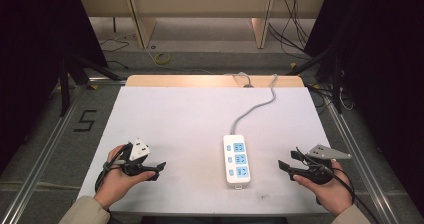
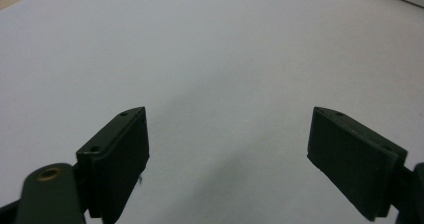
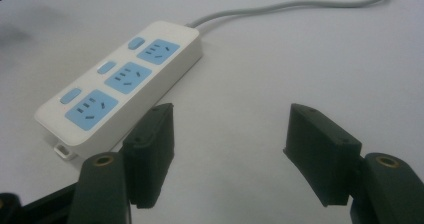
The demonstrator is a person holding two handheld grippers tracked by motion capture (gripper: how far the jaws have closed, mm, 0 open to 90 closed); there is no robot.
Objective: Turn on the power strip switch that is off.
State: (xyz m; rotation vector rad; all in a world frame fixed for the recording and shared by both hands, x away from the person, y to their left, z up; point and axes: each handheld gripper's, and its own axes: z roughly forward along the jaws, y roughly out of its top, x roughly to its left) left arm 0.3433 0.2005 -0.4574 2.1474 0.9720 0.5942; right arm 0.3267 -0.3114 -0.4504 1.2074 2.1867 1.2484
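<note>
Power strip (image 1: 236,159) mid-worktop (image 1: 190,119), long axis running away from person. Right hand-held gripper (image 1: 290,164) nearer, jaws apart, empty. Left hand-held gripper (image 1: 159,168) likewise apart.

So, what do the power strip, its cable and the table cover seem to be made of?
Power strip: likely hard plastic, a smooth white shell with light blue socket faces and slight sheen. Cable: probably rubbery grey sheath, since it curves softly. Table cover: a matte white sheet, perhaps paper or board; I cannot tell which.
</note>
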